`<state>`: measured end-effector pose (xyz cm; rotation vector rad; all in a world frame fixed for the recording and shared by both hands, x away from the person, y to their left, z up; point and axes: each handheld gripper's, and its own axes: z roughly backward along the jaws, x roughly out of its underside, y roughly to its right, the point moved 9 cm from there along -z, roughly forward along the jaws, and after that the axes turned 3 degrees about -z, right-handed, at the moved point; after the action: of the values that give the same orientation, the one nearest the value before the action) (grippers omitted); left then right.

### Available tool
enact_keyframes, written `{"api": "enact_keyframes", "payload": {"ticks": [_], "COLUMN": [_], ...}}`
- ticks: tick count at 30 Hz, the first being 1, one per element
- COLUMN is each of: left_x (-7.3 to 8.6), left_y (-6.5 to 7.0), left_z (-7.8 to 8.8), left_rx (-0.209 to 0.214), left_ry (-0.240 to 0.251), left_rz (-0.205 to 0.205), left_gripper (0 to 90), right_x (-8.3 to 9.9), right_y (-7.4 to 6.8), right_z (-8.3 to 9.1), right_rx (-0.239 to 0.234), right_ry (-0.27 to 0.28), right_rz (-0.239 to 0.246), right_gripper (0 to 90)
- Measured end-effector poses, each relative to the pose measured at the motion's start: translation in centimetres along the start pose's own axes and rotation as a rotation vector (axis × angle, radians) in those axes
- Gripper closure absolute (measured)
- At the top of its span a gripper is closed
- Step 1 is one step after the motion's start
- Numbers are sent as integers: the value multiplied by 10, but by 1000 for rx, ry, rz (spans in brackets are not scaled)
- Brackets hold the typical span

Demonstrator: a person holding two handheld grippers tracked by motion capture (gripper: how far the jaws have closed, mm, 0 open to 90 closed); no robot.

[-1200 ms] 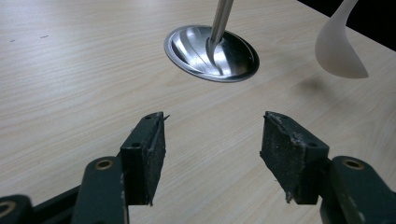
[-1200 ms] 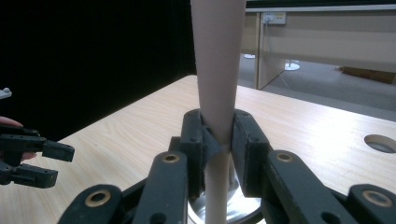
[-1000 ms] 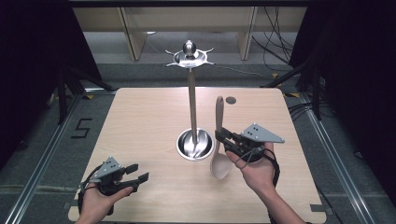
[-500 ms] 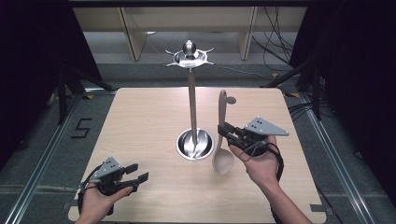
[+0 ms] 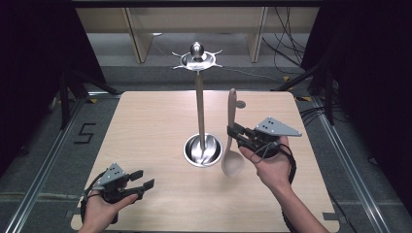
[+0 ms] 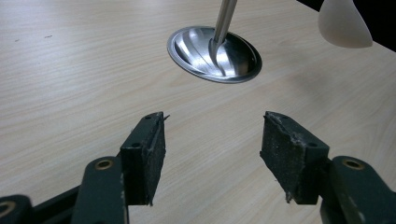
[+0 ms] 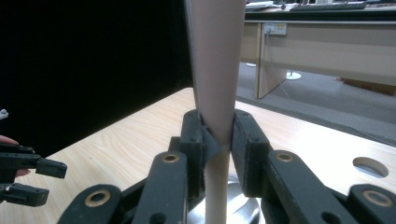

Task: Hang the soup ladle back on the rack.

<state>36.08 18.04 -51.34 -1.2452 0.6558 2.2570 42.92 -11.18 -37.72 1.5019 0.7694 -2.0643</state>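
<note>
While the right tongs (image 5: 233,132) pinch the handle of the pale beige spoon (image 5: 232,145), it hangs upright, bowl down, off the tabletop (image 5: 145,126) just right of the tall steel hook stand (image 5: 199,116). Lifting looks done; hanging it on a top hook remains. The left tongs (image 5: 141,179) sit spread and empty, well left of the stand.

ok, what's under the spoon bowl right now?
Bare table. The right gripper holds the spoon upright by its handle, bowl down, beside the stand base. From the high view the bowl hides the spot directly beneath, so its clearance can't be judged.
</note>
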Motion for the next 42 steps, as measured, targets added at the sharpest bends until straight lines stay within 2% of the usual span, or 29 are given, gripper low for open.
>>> {"api": "enact_keyframes", "payload": {"ticks": [1, 2, 3, 5, 6, 7, 12, 14, 20, 21, 24, 28, 33, 35, 36, 37, 38, 42], "left_x": [0, 0, 0, 0, 0, 0, 0, 0, 0, 0, 0, -1, -1, -1, -1, -1, -1, -1], "left_y": [0, 0, 0, 0, 0, 0, 0, 0, 0, 0, 0, -1, 0, -1, 0, 0, 0, 0], "left_z": [0, 0, 0, 0, 0, 0, 0, 0, 1, 1, 1, 1, 1, 1, 1, 1, 1, 1], "left_rx": [-4, -4, 1, 0, 1, 0, 0, 1, 0, 0, 1, 1, 7, 6, 5, 4, 4, 0], "left_ry": [-2, -2, 0, -1, -2, -2, -1, 1, 2, 2, 0, 3, 2, 3, 4, 3, 3, 7], "left_rz": [0, -1, -1, -2, -4, -3, -2, -1, 3, 3, 0, -11, -16, -15, -13, -11, -11, -7], "left_gripper": [392, 392, 392, 392, 392, 392, 392, 392, 392, 392, 392, 392, 392, 392, 392, 392, 392, 392], "right_x": [0, 0, -2, -5, -5, -5, -10, -14, -16, -18, -18, -23, -26, -28, -31, -30, -32, -35], "right_y": [0, -1, 2, 3, 3, 1, 3, 5, 3, 5, 3, 4, 3, 3, 6, 4, 3, 4], "right_z": [0, 1, 0, 0, 0, 0, 1, 0, -1, -2, -3, -3, -3, -4, -4, -4, -4, -6], "right_rx": [0, 6, 6, 3, 3, 0, 8, 7, 4, 7, 0, -2, -2, -13, -3, -6, -13, -13], "right_ry": [0, -6, 5, 11, 11, 6, 8, 22, 13, 25, 17, 25, 16, 18, 33, 17, 11, 20], "right_rz": [0, -20, 8, 22, 22, 0, 1, 23, 2, 26, 4, 29, 8, 18, 48, 20, 12, 28], "right_gripper": [761, 762, 761, 761, 761, 761, 761, 761, 761, 761, 761, 761, 760, 761, 760, 760, 760, 760]}}
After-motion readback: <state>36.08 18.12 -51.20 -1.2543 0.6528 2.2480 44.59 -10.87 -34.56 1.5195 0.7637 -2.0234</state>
